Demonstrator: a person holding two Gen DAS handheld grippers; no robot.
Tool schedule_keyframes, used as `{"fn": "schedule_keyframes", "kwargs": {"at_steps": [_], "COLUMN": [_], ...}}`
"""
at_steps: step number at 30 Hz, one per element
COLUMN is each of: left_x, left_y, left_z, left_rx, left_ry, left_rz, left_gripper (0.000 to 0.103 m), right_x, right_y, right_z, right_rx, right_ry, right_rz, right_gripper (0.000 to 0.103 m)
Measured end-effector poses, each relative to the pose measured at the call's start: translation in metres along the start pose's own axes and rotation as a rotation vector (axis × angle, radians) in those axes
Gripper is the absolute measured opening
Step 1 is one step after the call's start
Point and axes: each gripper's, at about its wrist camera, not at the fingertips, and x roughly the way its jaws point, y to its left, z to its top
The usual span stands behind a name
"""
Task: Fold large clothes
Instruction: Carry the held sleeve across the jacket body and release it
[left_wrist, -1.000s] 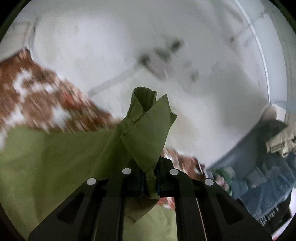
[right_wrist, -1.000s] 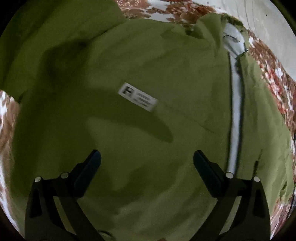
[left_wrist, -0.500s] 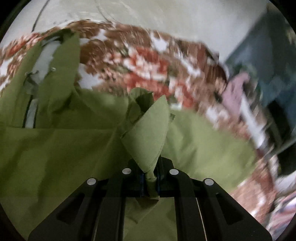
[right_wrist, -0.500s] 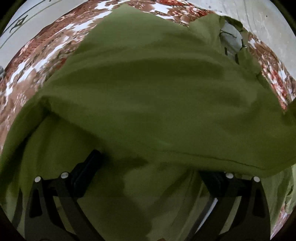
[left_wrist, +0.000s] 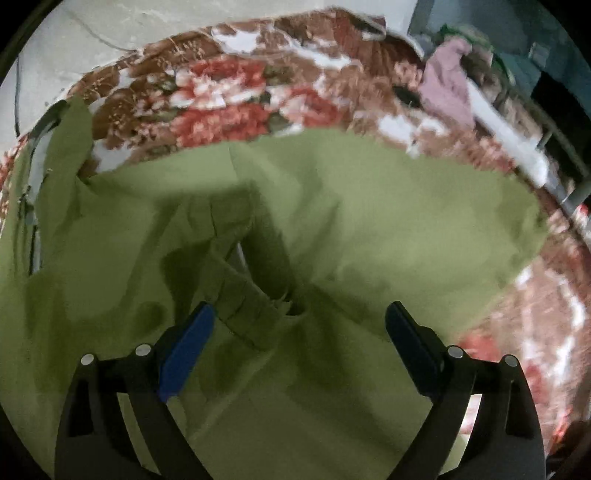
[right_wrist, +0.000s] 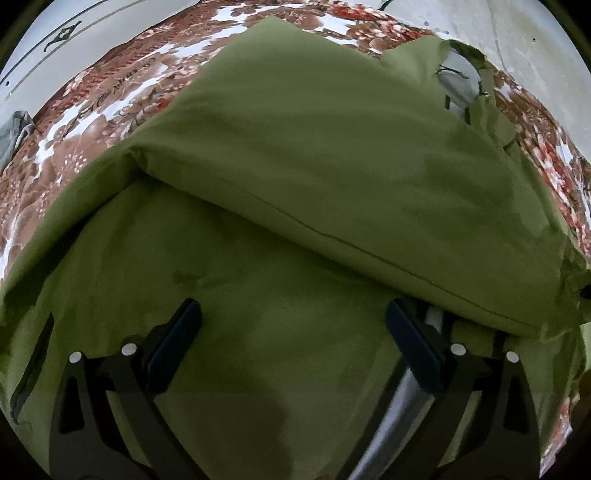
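One fold of the green garment (right_wrist: 314, 155) lies across the flowered bed (left_wrist: 229, 92); more remain. Left tool (left_wrist: 299, 328) and right tool (right_wrist: 293, 325) gape wide, empty, garment's gray lining (right_wrist: 458, 79) at one o'clock.

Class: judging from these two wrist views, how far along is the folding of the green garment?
Done: one panel of the green garment lies folded over on the floral bedspread. In hand: nothing; left gripper and right gripper are open. Left: further folds; cuff lies rumpled.

Under my tongs a flowered bedspread (left_wrist: 236, 96) covers the bed, and on it the green garment (right_wrist: 303, 155) lies spread, one part folded over itself.
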Motion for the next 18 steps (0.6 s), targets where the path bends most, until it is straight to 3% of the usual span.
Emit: {"fn": "schedule_keyframes", "kwargs": {"at_steps": [4, 7, 11, 14, 18], "left_x": [-0.075, -0.162, -0.226, -0.227, -0.177], "left_y": [0.024, 0.076, 0.166, 0.228, 0.305], "left_z": [0.032, 0.062, 0.055, 0.022, -0.057], "left_rx": [-0.072, -0.053, -0.098, -0.102, -0.105], "left_ry": [-0.053, -0.156, -0.172, -0.148, -0.025], "left_rz": [-0.076, -0.018, 0.092, 0.194, 0.37], "left_gripper": [0.092, 0.094, 0.098, 0.098, 0.098], "right_x": [-0.013, -0.027, -0.036, -0.04, -0.026], "right_y": [-0.009, -0.034, -0.087, -0.148, -0.216], "right_z": [-0.005, -0.006, -0.007, -0.001, 0.009], "right_rx": [-0.029, -0.001, 0.131, 0.24, 0.291], "right_ry": [-0.006, -0.029, -0.026, -0.051, -0.055], "right_rz": [-0.047, -0.066, -0.084, -0.153, -0.221], "right_gripper": [0.098, 0.098, 0.098, 0.098, 0.098]}}
